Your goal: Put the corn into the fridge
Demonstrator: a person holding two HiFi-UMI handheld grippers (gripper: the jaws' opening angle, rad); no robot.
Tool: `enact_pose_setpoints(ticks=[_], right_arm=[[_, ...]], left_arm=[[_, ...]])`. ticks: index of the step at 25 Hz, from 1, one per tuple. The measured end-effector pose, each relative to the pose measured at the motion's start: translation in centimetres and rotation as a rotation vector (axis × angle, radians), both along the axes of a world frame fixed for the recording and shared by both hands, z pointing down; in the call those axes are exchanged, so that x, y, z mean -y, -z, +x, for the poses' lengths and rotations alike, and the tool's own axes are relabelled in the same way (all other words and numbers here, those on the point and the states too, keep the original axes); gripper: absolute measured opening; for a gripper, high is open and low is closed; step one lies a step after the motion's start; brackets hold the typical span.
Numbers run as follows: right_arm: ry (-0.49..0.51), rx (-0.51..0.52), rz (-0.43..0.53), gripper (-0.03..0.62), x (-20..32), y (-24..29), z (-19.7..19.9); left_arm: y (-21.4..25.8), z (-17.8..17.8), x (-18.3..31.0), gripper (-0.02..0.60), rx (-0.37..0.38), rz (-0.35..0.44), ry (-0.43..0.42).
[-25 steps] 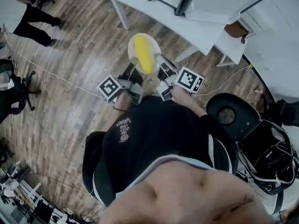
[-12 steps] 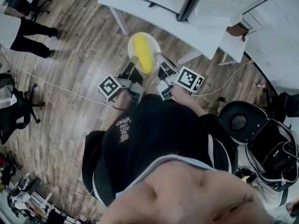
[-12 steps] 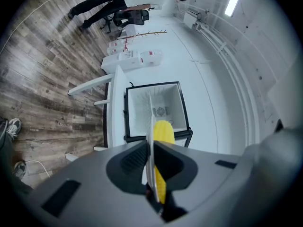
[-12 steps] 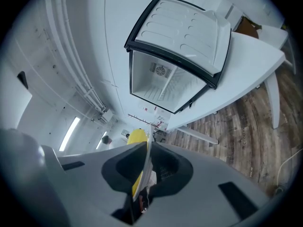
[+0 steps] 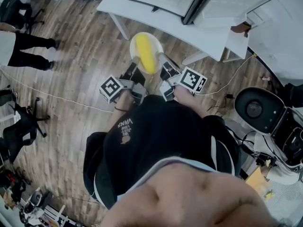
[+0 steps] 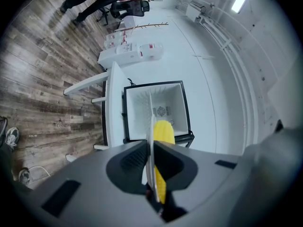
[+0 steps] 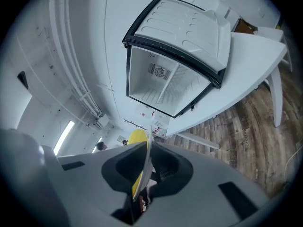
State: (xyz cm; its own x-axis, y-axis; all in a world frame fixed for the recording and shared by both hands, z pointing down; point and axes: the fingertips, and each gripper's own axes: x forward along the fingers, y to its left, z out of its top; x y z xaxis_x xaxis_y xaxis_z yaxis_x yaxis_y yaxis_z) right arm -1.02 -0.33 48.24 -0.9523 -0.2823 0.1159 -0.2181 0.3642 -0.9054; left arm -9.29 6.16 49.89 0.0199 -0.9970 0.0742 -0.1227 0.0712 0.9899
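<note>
The corn [image 5: 146, 54], a yellow cob, lay lengthwise along the middle of a round pale plate [image 5: 134, 42], its tip reaching toward the plate's far rim. The plate was held level in the air above the wooden floor [image 5: 75, 56], just short of the near edge of the white desk [image 5: 156, 19].

The left gripper [image 5: 134, 70] was clamped on the plate's near-left rim; in the left gripper view its jaws were pressed together on the thin edge of the plate, with the cob showing just to the right of that edge. The right gripper [image 5: 163, 63] was clamped on the near-right rim in the same way, its jaws closed on the plate's edge, the cob showing to the left of it in the right gripper view. Both grippers pointed roughly level, toward the desk.

On the desk stood a small white fridge [image 6: 156, 109], set back from the near edge. Its door [image 7: 187, 30] was swung wide open, showing a white inside with a wire shelf and a small round fan grille at the back.

Off past the desk's left end, a person [image 5: 21, 45] in dark trousers stood on the floor, and a black office chair [image 5: 23, 122] stood nearer, at the left.
</note>
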Motion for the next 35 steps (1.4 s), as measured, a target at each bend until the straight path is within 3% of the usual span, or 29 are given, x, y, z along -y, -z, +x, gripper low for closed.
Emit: enact_pose_setpoints(ticks=[9, 16, 28, 35], right_arm=[[-0.070, 0.010, 0.002, 0.032, -0.2, -0.1, -3.3], [-0.100, -0.001, 0.007, 0.032, 0.9, -0.6, -3.9], [-0.059, -0.010, 0.004, 0.032, 6.2, -0.6, -6.6], [-0.042, -0.022, -0.010, 0.032, 10.3, -0.9, -8.0]], left_arm=[[0.0, -3.7, 0.6, 0.041, 0.003, 0.013, -0.078], [-0.8, -4.3, 1.9, 0.040, -0.011, 0.010, -0.111], [-0.4, -6.7, 6.9, 0.041, -0.020, 0.019, -0.075], [-1.0, -8.2, 10.8, 0.041, -0.020, -0.014, -0.053]])
